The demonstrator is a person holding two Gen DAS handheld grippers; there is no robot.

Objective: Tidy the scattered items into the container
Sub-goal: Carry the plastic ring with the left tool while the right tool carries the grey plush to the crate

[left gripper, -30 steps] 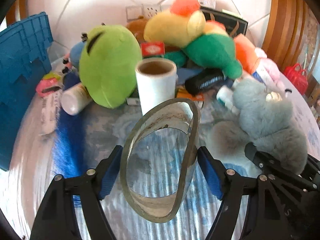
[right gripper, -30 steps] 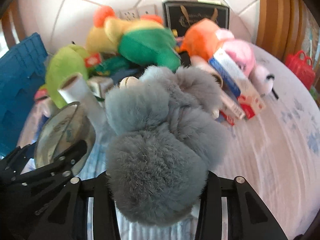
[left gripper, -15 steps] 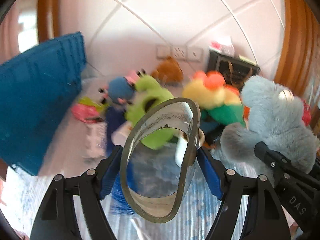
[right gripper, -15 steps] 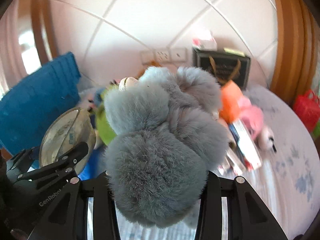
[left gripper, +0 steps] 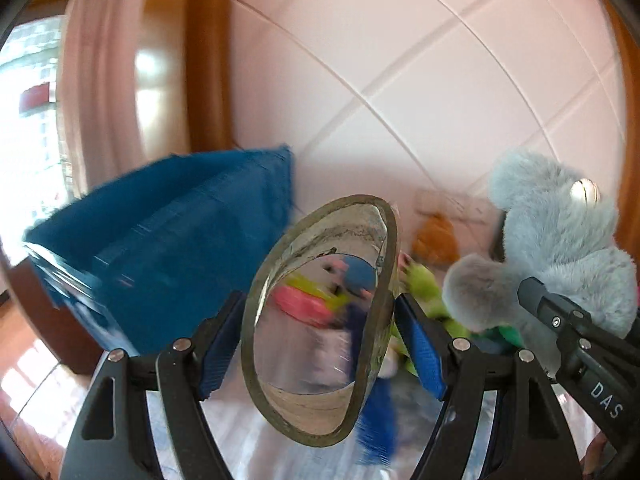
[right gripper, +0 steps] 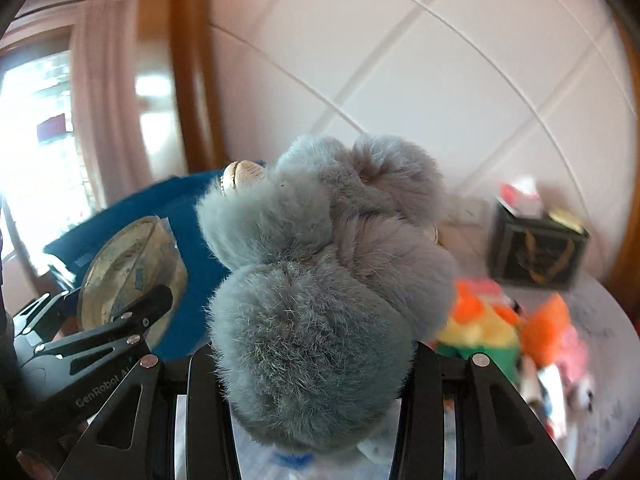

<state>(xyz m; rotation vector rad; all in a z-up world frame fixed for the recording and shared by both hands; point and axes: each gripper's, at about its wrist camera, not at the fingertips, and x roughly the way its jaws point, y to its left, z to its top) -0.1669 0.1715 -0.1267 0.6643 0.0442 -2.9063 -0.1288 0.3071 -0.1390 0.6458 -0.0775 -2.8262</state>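
My left gripper [left gripper: 320, 336] is shut on a roll of clear tape [left gripper: 320, 412], squeezed oval between the blue pads and held in the air. In the right wrist view my right gripper [right gripper: 308, 372] is shut on a grey fluffy plush toy [right gripper: 320, 280], also lifted. The same plush [left gripper: 560, 240] shows at the right of the left wrist view, and the tape roll [right gripper: 128, 276] at the left of the right wrist view. A blue crate [left gripper: 168, 248] stands ahead to the left, its side facing me; the crate [right gripper: 196, 280] shows behind the plush too.
Stuffed toys lie blurred on the bed below: a green one [left gripper: 424, 284], a yellow, green and orange one [right gripper: 480, 336], an orange and pink one [right gripper: 556, 332]. A black gift bag [right gripper: 540, 252] stands against the quilted headboard [left gripper: 440, 80]. A wooden post [right gripper: 192, 80] and curtained window are left.
Both grippers have risen from the bed with the tape roll and the plush and swung left; the blue crate now sits nearer the middle, and the toy pile has dropped low and to the right.
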